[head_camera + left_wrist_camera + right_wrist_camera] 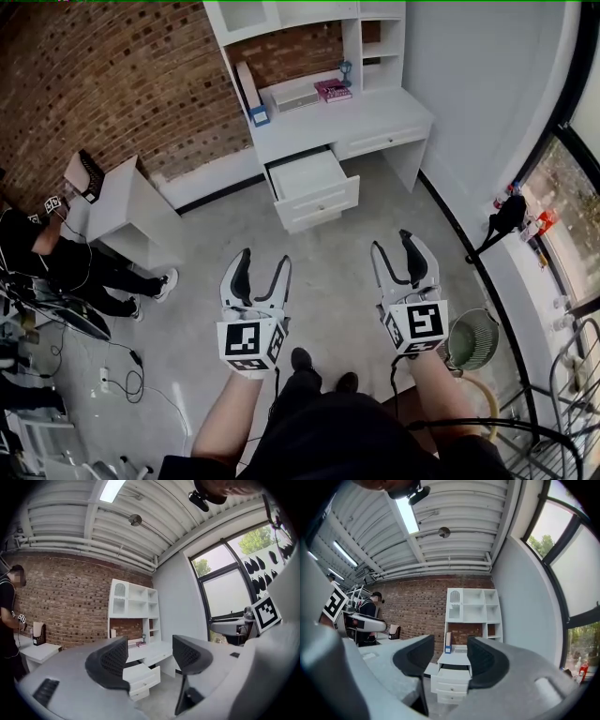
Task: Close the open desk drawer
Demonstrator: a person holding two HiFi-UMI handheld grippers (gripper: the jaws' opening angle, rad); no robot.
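White drawer (312,180) pulled out; L gripper (265,260), R gripper (392,242) gaping.

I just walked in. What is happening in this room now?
A person stands back from the white desk, holding the left tool and the right tool out toward it. Both tools are open and empty. The desk drawer is pulled out, and neither tool touches it yet. A second person is at a side table on the left.

Drawer (310,188) pulled out below desk (375,117), shelves (281,14) behind
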